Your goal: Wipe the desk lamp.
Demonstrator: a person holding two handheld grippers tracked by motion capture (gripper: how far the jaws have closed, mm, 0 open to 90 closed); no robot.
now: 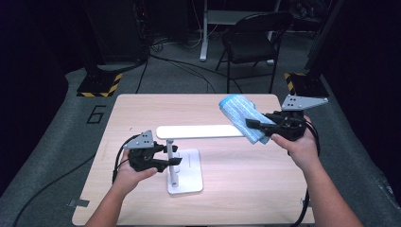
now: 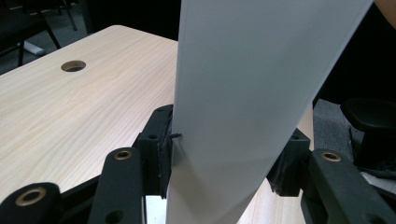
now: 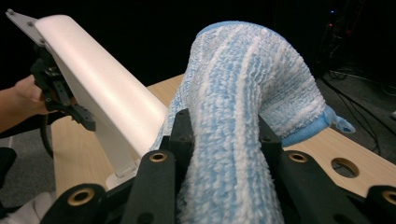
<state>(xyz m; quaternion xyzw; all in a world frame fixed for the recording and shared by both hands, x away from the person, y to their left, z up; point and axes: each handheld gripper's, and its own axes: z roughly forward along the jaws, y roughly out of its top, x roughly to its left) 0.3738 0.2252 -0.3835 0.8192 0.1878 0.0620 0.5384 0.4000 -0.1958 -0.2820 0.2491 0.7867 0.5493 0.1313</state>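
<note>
The fingers of the right gripper are closed on a blue striped cloth, which is pinched between the two black jaws and bulges upward above them in the right gripper view. The cloth is held at the right end of the white lamp head, touching or just over it; contact cannot be confirmed.

The fingers of the left gripper are clamped on the lamp, with one pad pressed against each side of the white surface in the left gripper view. In the high view, this gripper is positioned at the upright lamp post, above the white base.

The lamp is standing on the wooden table, near its middle, with the head lying level and extending to the right.
</note>
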